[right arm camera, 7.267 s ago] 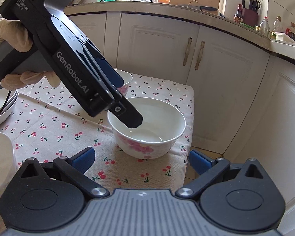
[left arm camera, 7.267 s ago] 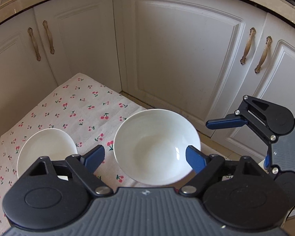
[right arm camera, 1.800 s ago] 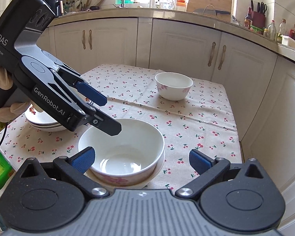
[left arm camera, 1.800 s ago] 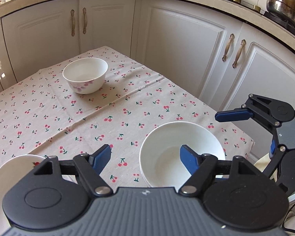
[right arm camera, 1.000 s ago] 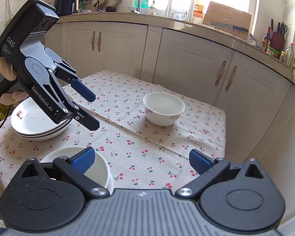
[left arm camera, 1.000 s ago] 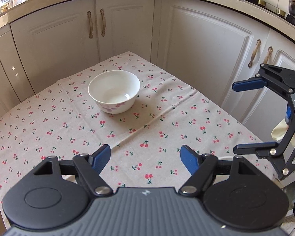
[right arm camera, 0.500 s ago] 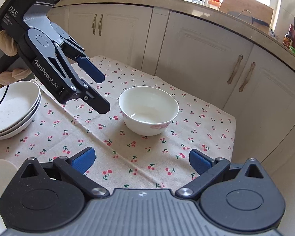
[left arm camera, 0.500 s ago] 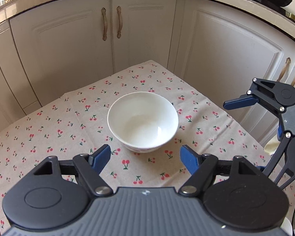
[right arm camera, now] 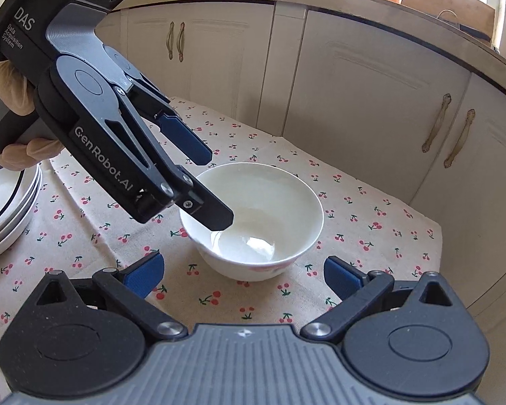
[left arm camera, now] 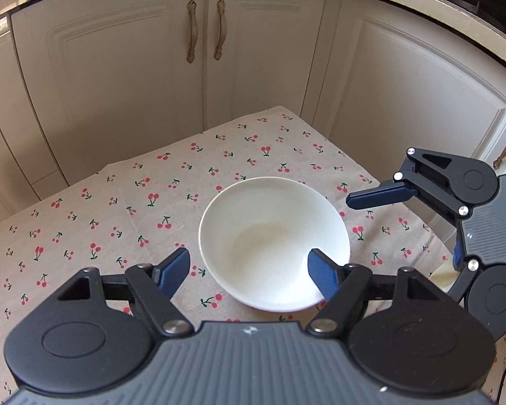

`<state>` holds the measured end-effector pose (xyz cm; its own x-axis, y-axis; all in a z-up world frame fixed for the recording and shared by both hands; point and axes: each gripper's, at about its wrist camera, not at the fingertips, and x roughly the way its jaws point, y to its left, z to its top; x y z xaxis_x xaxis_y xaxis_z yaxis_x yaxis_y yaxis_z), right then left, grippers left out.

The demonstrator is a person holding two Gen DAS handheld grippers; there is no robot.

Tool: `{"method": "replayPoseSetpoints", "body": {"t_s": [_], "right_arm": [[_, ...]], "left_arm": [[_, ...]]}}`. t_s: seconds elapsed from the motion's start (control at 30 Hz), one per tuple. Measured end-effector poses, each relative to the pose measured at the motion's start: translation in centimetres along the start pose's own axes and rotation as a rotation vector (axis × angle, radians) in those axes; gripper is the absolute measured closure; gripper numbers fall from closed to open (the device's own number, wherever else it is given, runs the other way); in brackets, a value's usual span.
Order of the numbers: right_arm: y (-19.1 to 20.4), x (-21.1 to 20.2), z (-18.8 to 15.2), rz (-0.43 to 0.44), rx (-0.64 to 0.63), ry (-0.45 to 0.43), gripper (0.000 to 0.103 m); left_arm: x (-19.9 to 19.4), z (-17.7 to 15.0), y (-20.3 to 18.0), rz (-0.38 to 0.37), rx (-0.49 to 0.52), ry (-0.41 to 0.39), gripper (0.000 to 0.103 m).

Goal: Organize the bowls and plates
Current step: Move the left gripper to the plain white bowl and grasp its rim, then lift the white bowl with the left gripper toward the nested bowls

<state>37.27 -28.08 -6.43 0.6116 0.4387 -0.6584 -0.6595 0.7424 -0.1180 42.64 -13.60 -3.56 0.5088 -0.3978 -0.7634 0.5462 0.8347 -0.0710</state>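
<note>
A white bowl [left arm camera: 273,236] with pink flowers on its side [right arm camera: 253,222] stands on the cherry-print tablecloth [left arm camera: 118,209] near the table's far corner. My left gripper [left arm camera: 249,268] hangs over it with its jaws closing. One finger [right arm camera: 216,214] dips inside the bowl and the blue pad [right arm camera: 185,141] of the other stays outside, so they straddle the left rim without pressing on it. My right gripper [right arm camera: 243,275] is open just short of the bowl's near side. One of its blue fingers [left arm camera: 381,199] shows to the right of the bowl.
A stack of white plates [right arm camera: 3,216] sits at the table's left edge. A gloved hand [right arm camera: 13,87] holds the left gripper. White cabinet doors [left arm camera: 199,67] stand close behind the table, and the table's right edge [right arm camera: 435,236] is near the bowl.
Both grippers have closed in on the far bowl. The left one has sunk from short of the bowl to straddling its rim, and its jaws have narrowed slightly.
</note>
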Motion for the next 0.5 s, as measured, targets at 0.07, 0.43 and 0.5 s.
{"method": "replayPoseSetpoints", "body": {"t_s": [0.07, 0.43, 0.5], "right_arm": [[-0.1, 0.3, 0.2, 0.005, -0.004, -0.007, 0.001], [-0.4, 1.6, 0.7, -0.003, -0.005, -0.022, 0.006], [-0.3, 1.6, 0.6, -0.005, -0.007, -0.022, 0.006]], "left_arm": [[0.4, 0.2, 0.2, 0.001, -0.005, -0.003, 0.028], [2.1, 0.7, 0.4, -0.018, -0.017, -0.004, 0.035], [2.3, 0.7, 0.3, -0.018, -0.014, -0.006, 0.035]]}}
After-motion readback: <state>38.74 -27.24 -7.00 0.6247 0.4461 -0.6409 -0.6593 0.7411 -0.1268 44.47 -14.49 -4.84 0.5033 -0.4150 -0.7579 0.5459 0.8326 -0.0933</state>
